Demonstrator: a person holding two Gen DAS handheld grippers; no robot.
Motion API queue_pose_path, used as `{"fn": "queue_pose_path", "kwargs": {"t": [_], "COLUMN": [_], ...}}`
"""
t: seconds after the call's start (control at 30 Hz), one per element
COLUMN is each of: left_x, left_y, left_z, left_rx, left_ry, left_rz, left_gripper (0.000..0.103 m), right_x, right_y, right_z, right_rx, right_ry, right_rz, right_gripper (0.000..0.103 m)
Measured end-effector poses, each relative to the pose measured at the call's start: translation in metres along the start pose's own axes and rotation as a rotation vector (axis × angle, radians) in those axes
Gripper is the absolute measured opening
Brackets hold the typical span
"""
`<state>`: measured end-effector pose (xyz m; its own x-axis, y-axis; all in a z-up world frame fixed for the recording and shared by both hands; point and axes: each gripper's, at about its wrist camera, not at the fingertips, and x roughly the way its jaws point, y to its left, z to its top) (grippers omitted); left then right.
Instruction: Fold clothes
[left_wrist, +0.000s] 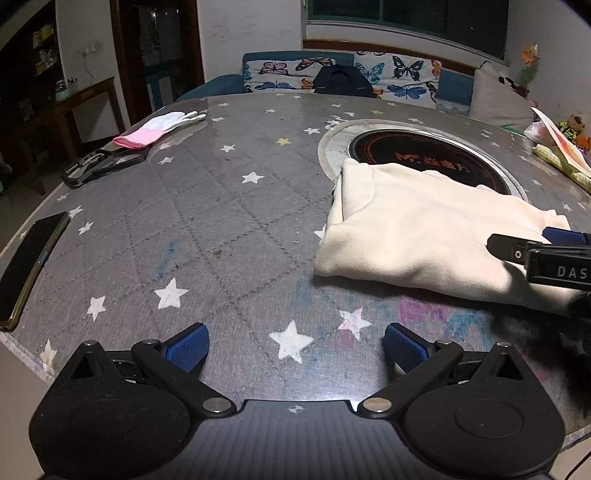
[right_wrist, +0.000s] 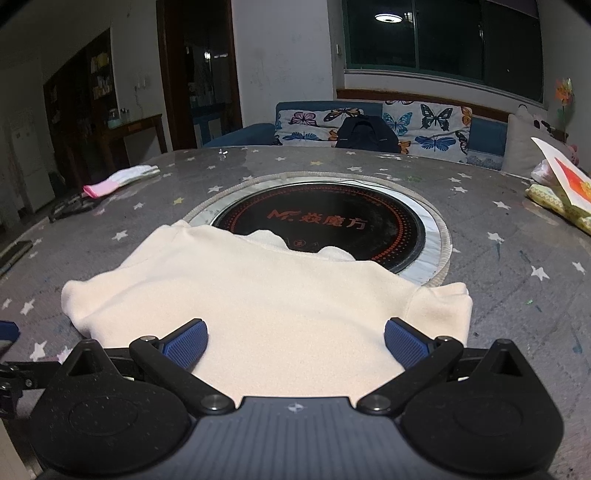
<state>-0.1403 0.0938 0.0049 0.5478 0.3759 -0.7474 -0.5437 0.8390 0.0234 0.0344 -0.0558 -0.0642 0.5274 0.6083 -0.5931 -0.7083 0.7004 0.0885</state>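
Note:
A cream garment lies folded into a rough rectangle on the grey star-patterned table, its far edge over the black round cooktop. My left gripper is open above bare tabletop, to the left of the garment. In the right wrist view the same cream garment fills the middle, and my right gripper is open just above its near edge, with cloth showing between the blue pads but not pinched. In the left wrist view the right gripper's fingers reach over the garment's right side.
A white and pink glove and a black tool lie at the far left of the table. A dark phone sits at the left edge. Papers and a yellow packet are at the right. A butterfly-print sofa stands behind.

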Motion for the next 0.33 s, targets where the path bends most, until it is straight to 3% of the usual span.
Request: {"fn": "queue_pose_path", "kwargs": {"t": [0.33], "left_x": [-0.013], "left_y": [-0.005], "left_z": [0.005], "left_rx": [0.084], "left_ry": [-0.061], "left_rz": [0.027], "left_gripper": [0.103], "right_x": [-0.002], "right_y": [0.001], "right_z": [-0.001], "right_rx": [0.006], "right_ry": [-0.010], "right_rz": [0.006], "right_gripper": [0.103]}}
